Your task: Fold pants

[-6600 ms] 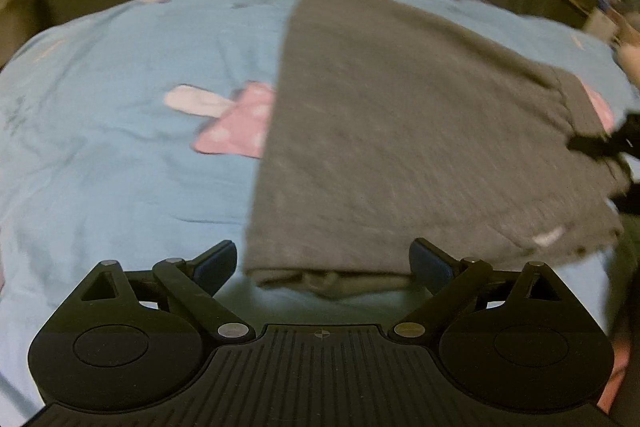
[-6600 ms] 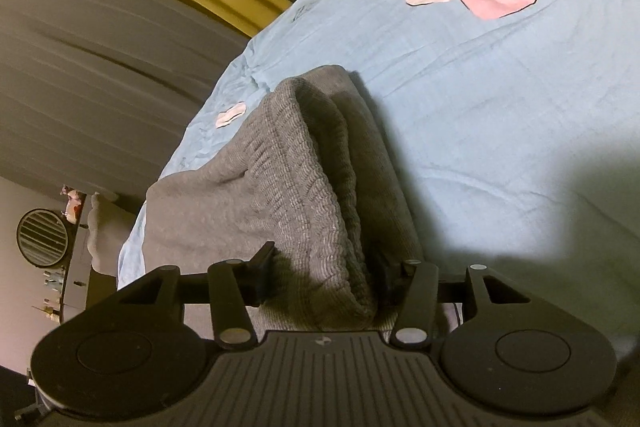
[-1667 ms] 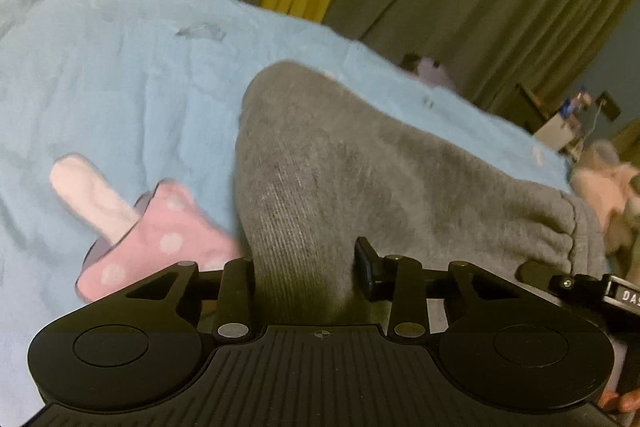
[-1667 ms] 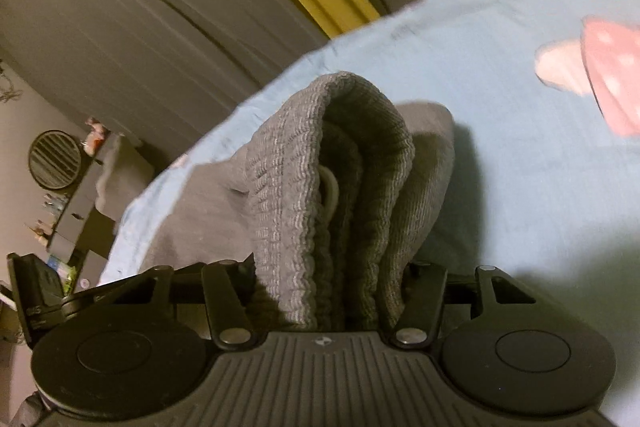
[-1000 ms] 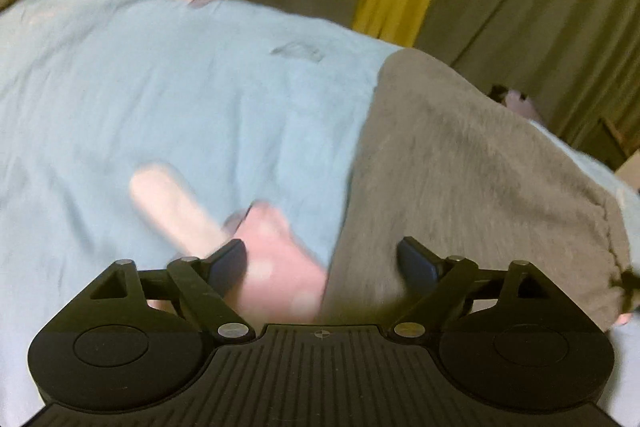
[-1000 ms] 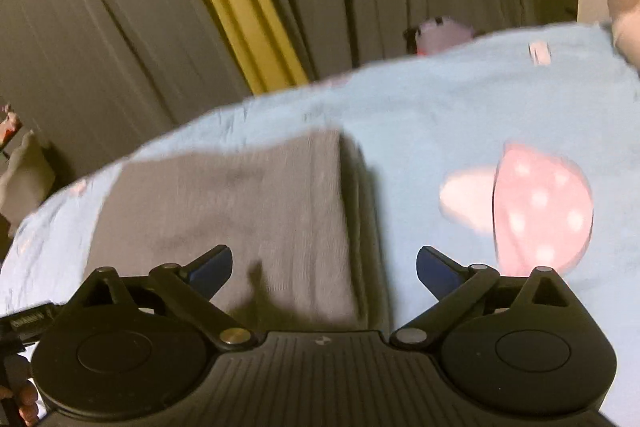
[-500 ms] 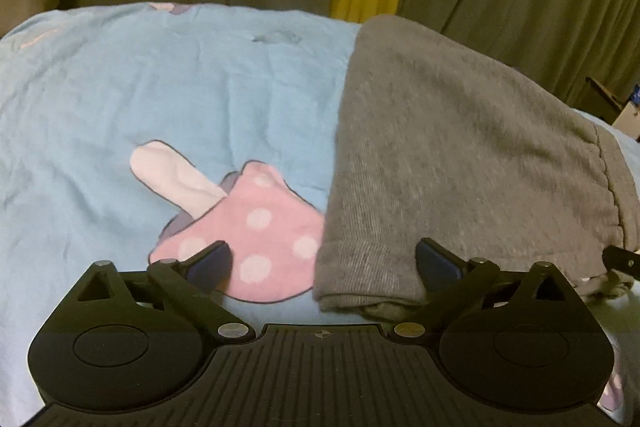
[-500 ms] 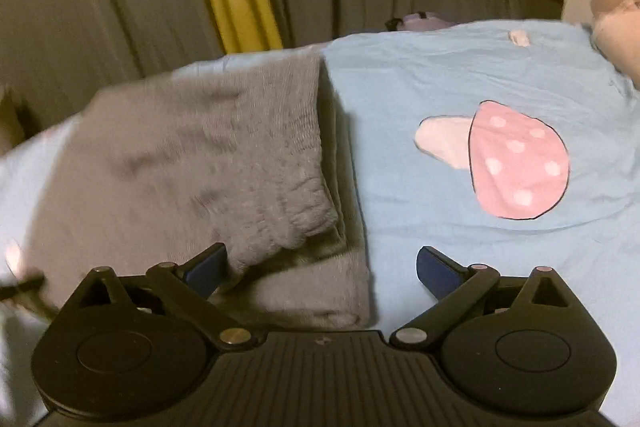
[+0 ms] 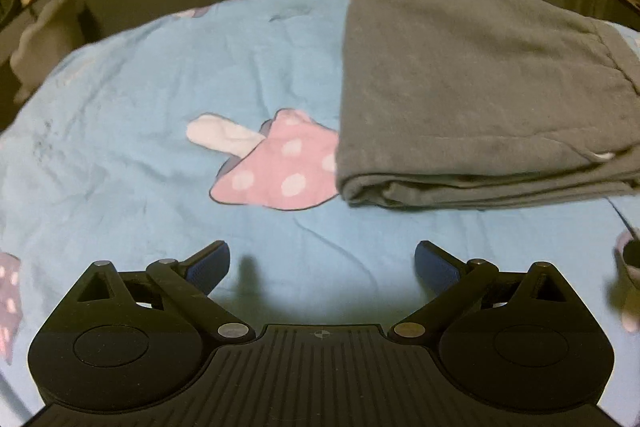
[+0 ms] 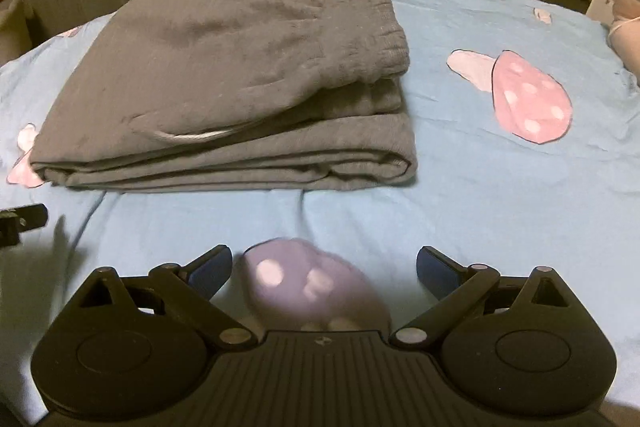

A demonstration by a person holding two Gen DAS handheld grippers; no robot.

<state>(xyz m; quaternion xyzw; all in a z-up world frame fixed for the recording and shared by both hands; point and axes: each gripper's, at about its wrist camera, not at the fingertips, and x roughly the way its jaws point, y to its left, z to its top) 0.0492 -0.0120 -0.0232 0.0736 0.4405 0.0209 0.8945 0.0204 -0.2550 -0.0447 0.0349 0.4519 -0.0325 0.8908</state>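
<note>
Grey folded pants (image 10: 240,83) lie crosswise on the blue bedsheet (image 9: 140,87), beyond the left gripper (image 9: 322,263) and right gripper (image 10: 324,265), both spread wide and empty.

Each gripper, left (image 9: 322,263) and right (image 10: 324,265), is matte black plastic: ribbed centre plate, round silver pivot screws, blue-padded jaws.

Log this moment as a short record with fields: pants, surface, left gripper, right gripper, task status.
pants: grey, folded into a flat stack, waistband on top, white drawstring poking out
surface: blue sheet with pink mushroom prints
left gripper: open, empty, apart from the pants
right gripper: open, empty, apart from the pants
task status: looks folded; nothing held
</note>
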